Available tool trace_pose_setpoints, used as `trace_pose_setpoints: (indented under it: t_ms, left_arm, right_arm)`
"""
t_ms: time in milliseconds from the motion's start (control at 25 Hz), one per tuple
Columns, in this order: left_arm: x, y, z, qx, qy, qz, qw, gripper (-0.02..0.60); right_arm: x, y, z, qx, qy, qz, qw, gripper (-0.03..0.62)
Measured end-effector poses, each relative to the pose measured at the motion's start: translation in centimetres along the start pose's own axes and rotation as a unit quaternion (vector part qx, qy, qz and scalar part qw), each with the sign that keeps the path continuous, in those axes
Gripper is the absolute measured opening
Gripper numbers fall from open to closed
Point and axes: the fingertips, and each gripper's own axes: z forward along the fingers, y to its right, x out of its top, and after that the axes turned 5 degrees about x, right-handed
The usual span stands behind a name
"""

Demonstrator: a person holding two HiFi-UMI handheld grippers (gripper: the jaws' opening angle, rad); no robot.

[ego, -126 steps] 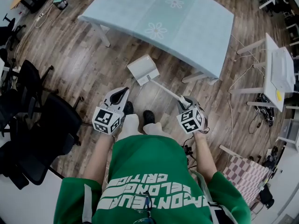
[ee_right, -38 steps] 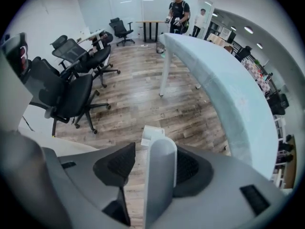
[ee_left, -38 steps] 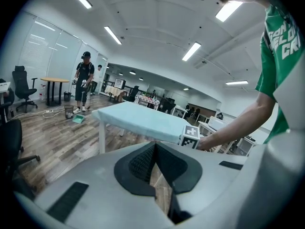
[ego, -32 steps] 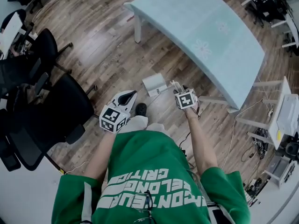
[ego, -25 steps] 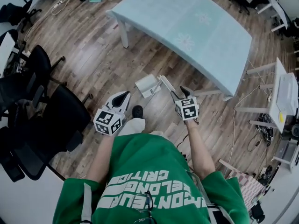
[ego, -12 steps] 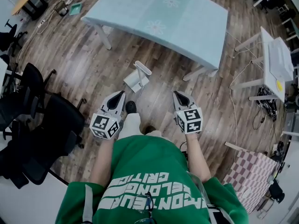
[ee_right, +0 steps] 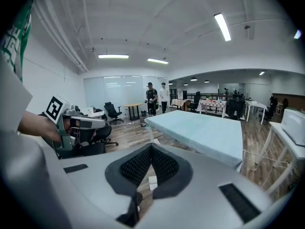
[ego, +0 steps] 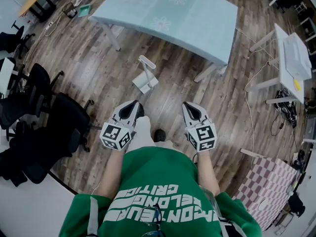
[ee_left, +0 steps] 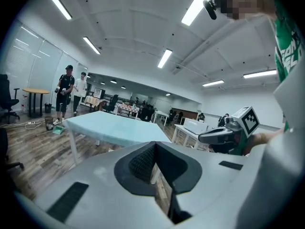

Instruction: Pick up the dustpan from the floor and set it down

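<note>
Standing on the floor ahead, handle upward, the dustpan lies nearer the left gripper than the right gripper; both pairs of fingers are closed, empty.

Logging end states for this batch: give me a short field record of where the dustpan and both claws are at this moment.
dustpan: on the wood floor, on the near side of the teal table
left claw: shut, empty
right claw: shut, empty
contact: neither claw touches the dustpan
task state: dustpan set down and let go
</note>
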Motion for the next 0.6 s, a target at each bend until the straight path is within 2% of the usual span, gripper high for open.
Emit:
trace_pose_setpoints:
  t_ms: [600]
  left_arm:
    - [-0.9, 3.1, -3.4, 0.028, 0.006, 0.005, 0.9996, 0.002]
  right_arm:
    - [-1.9, -3.4, -2.9, 0.042, 0.010, -0.003, 0.999, 0.008]
